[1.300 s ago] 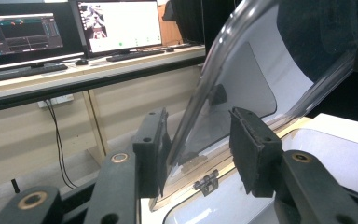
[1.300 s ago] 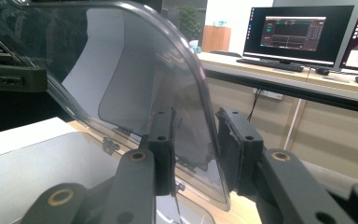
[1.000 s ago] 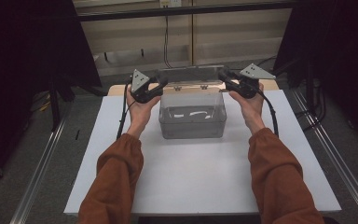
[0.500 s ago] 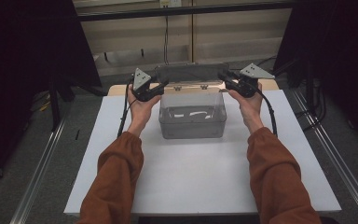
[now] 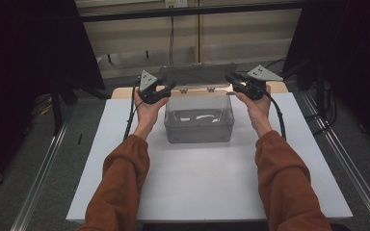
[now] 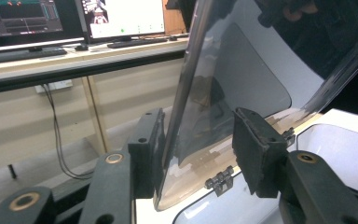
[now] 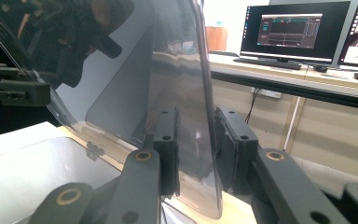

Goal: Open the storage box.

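1. I am holding 2 grippers at the lid (image 5: pixel 197 76) of a clear plastic box (image 5: pixel 199 126); the box is sitting mid-table, toward the far edge of the white table (image 5: pixel 202 187).
2. My left gripper (image 5: pixel 166 89) is straddling the lid's left edge. Its jaws have just been opening, and in the left gripper view the lid (image 6: pixel 242 74) is standing between them with a gap on the right pad, so narrow but not clamping.
3. My right gripper (image 5: pixel 230 80) is straddling the lid's right edge. Its jaws have just been closing, and in the right gripper view the lid (image 7: pixel 168 74) is passing between them, the left pad probably touching; reflections are making that hard to confirm.
4. Progress: the lid is already standing roughly upright on its hinges (image 6: pixel 220 178), so opening looks largely done. Left, I judge: releasing both grippers.
5. Contents: the box is holding something pale (image 5: pixel 197 117) on the bottom, too small to name.
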`<state>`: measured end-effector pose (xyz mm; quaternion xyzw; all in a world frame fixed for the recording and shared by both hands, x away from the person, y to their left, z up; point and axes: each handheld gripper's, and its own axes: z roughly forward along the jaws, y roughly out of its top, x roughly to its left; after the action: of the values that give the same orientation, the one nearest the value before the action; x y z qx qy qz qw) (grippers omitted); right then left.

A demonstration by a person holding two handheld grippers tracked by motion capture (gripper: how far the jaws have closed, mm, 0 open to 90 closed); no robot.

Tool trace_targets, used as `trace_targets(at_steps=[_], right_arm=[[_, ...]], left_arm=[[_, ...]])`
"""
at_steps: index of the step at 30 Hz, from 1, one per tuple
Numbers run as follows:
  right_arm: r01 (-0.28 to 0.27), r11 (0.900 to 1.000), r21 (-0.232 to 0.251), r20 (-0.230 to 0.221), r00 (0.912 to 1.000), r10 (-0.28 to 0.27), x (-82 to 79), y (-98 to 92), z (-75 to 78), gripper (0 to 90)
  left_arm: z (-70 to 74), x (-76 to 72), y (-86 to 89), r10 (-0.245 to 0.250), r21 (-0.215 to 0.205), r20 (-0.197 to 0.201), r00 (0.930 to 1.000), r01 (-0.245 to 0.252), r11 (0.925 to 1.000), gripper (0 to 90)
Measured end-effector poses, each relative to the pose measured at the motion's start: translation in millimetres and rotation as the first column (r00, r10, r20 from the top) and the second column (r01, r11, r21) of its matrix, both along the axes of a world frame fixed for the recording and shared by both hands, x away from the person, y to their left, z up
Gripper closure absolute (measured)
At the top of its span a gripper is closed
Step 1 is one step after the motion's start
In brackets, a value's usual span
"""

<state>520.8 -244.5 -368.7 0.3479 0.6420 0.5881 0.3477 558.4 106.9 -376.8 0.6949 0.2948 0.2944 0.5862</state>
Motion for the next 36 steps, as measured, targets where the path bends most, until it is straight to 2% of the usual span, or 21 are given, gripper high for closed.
trace_targets(at_steps=[7, 9, 16, 20, 24, 27, 30, 33, 36], right_arm=[[0.006, 1.0, -0.016, -0.02, 0.9998, -0.007, 5.4, 0.1, -5.5, 71.6], [0.004, 1.0, -0.009, -0.017, 0.9998, -0.005, 7.2, -0.2, -6.3, 71.6], [0.008, 1.0, -0.019, -0.025, 0.9997, -0.008, 11.0, 0.2, -6.1, 71.7], [0.009, 1.0, -0.017, -0.031, 0.9995, -0.009, 13.0, 0.1, -7.9, 71.8], [0.014, 1.0, -0.02, -0.033, 0.9993, -0.014, 15.0, 0.0, -10.2, 71.8], [0.016, 1.0, -0.022, -0.042, 0.999, -0.017, 16.4, -0.3, -12.7, 71.6], [0.018, 1.0, -0.026, -0.05, 0.9986, -0.019, 17.8, -0.8, -15.5, 71.3], [0.022, 1.0, -0.021, -0.062, 0.9978, -0.023, 19.0, -1.6, -18.4, 70.9], [0.02, 1.0, -0.021, -0.065, 0.9977, -0.022, 19.8, -1.8, -19.8, 71.4]], left_arm=[[0.3, 3.4, 0.4, 0.005, -0.015, -0.007, 1.0, -0.005, 0.9999, 58.0], [0.6, 4.0, 1.1, 0.004, 0.005, -0.001, 1.0, -0.004, 1.0, 58.0], [-3.7, 7.4, 1.3, 0.011, 0.008, -0.012, 0.9999, -0.011, 0.9999, 58.0], [-5.0, 8.5, 0.4, 0.015, -0.005, -0.015, 0.9998, -0.015, 0.9999, 58.9], [-5.8, 10.0, 2.5, 0.012, 0.012, -0.016, 0.9998, -0.012, 0.9999, 61.2], [-8.0, 11.3, 1.5, 0.016, 0.005, -0.02, 0.9997, -0.016, 0.9999, 61.7], [-12.2, 13.2, 2.1, 0.017, 0.035, -0.027, 0.9995, -0.016, 0.9992, 63.3], [-13.9, 15.3, 4.5, 0.009, 0.024, -0.034, 0.9994, -0.009, 0.9997, 66.6], [-13.9, 15.5, 4.1, 0.01, 0.036, -0.029, 0.9995, -0.009, 0.9993, 66.6]])
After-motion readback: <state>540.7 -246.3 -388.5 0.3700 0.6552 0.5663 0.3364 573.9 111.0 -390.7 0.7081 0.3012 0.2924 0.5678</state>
